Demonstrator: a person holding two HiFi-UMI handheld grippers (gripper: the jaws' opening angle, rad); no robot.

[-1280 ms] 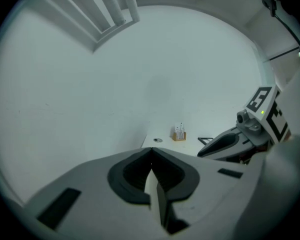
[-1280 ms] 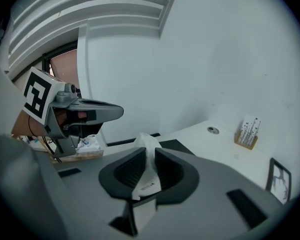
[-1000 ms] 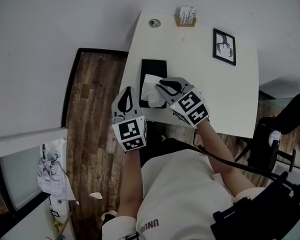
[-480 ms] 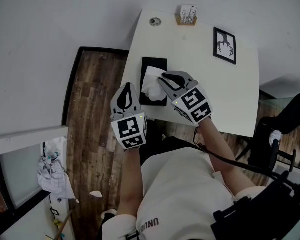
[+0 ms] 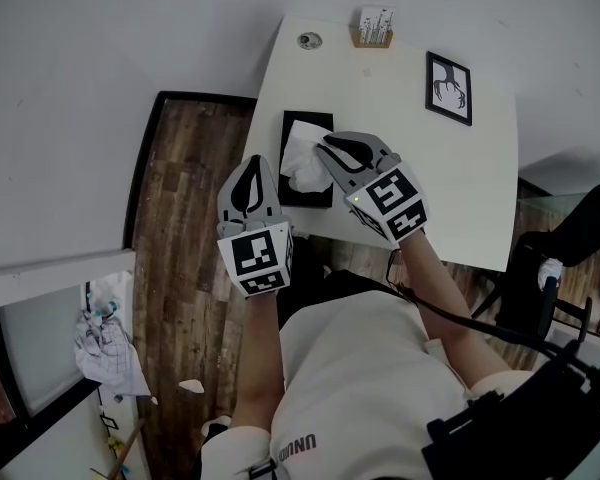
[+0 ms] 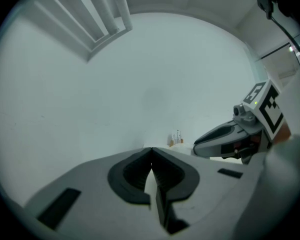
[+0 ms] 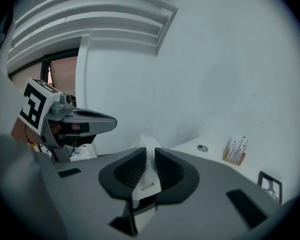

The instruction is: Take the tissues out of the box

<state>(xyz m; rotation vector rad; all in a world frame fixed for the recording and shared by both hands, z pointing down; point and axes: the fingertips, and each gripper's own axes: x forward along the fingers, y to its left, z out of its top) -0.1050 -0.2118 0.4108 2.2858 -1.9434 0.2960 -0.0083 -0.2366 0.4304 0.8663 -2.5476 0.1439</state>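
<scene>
On the white table (image 5: 450, 198), left of centre in the head view: one black tissue box (image 5: 306, 198), lying flat near the table's left edge, its long side running up the frame. One white tissue (image 5: 302, 156), crumpled, rising out of the box top and covering most of it; its lower part is still at the box. Right gripper (image 5: 324, 151), entering from the lower right, tips over the box; its own view shows the jaws pressed onto the tissue, a fold of which passes between the pads and hangs out below them, bearing small print too small to read. Left gripper (image 5: 254, 161), just left of the box and off the table edge, over the wooden floor (image 5: 180, 218); jaws together at the tips, nothing between them, not touching box or tissue. Further items on the table, all well apart from the box: a framed picture (image 5: 448, 90) in the upper right, a small holder of upright cards (image 5: 376, 30) at the far edge, a small round object (image 5: 309, 40) beside it. Dark chair (image 5: 570, 253) at right frame edge. Person's white shirt (image 5: 360, 388) fills the lower centre.
</scene>
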